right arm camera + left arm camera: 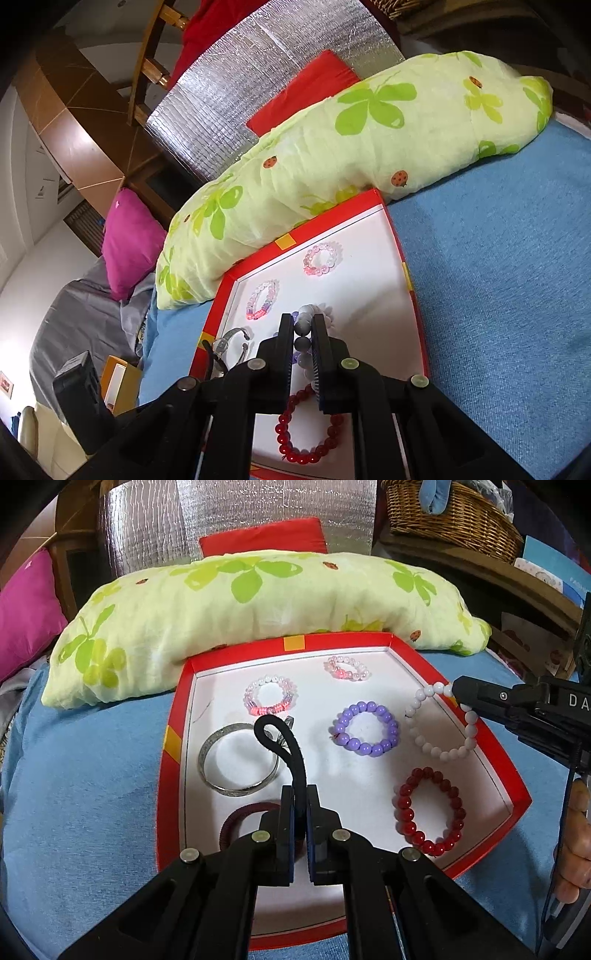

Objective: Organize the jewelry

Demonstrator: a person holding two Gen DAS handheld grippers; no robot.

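- The left gripper (300, 797) has its jaws nearly together, pinching a black hair tie (282, 746) near one end. The rest of the loop stands up and curls over the silver bangle (238, 758).
- The tie looks light, soft and limp. It will likely droop and swing, so a pinch low on the cord seems soundest.
- The right gripper (303, 334) is closed to a narrow gap around a white bead bracelet (441, 722), gripping it by a few beads. From the left wrist view the bracelet hangs over the right rim of the red box (173, 716).
- The beads look hard, round and smooth on what is probably elastic. They may roll between flat fingers, so gripping across the string between two beads would hold better.
- Lying flat inside the box are a purple bead bracelet (365, 729), a dark red bead bracelet (430, 810), two pale pink bead bracelets (269, 701) (347, 668) and a maroon hair tie (243, 821).
- The bangle is rigid metal and likely slippery. It is best taken across the band.
- The box rests on a blue bedcover (92, 794), against a green-leaf pillow (258, 602).
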